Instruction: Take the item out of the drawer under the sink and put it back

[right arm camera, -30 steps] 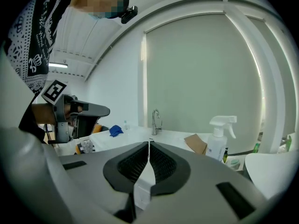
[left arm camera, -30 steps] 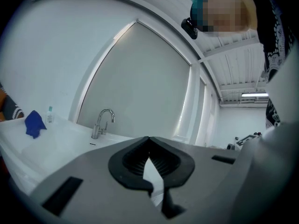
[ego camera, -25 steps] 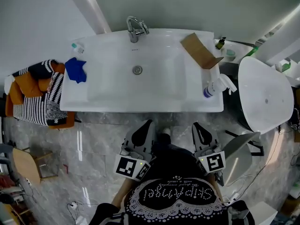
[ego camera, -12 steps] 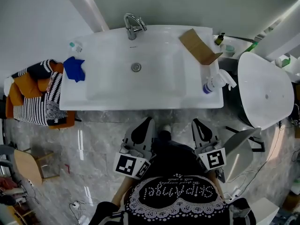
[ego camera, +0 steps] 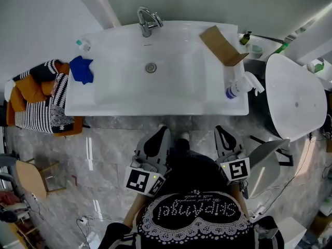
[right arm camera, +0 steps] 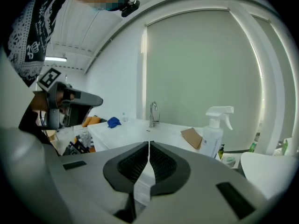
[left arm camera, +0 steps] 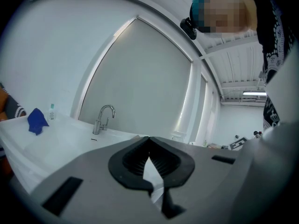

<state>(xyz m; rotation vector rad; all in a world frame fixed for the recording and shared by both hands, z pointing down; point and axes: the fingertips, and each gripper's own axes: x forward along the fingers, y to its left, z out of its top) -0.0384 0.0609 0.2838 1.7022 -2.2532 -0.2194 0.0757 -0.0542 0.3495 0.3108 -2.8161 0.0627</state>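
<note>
Held tools: left gripper (left arm camera: 149, 139) and right gripper (right arm camera: 148, 144), both empty with jaws pressed tip to tip. They sit side by side close to the person's body, aimed at the sink (ego camera: 155, 95) but well apart from it, judged a ready stance with nothing yet to grip. Sink top: faucet (ego camera: 148, 21) at the back, blue cloth (ego camera: 82, 69) at the left end, cardboard piece (ego camera: 222, 44) and spray bottle (ego camera: 239, 85) at the right end. Not sighted: drawer and item, below the basin and hidden in every view, judged unopened with the item inside.
</note>
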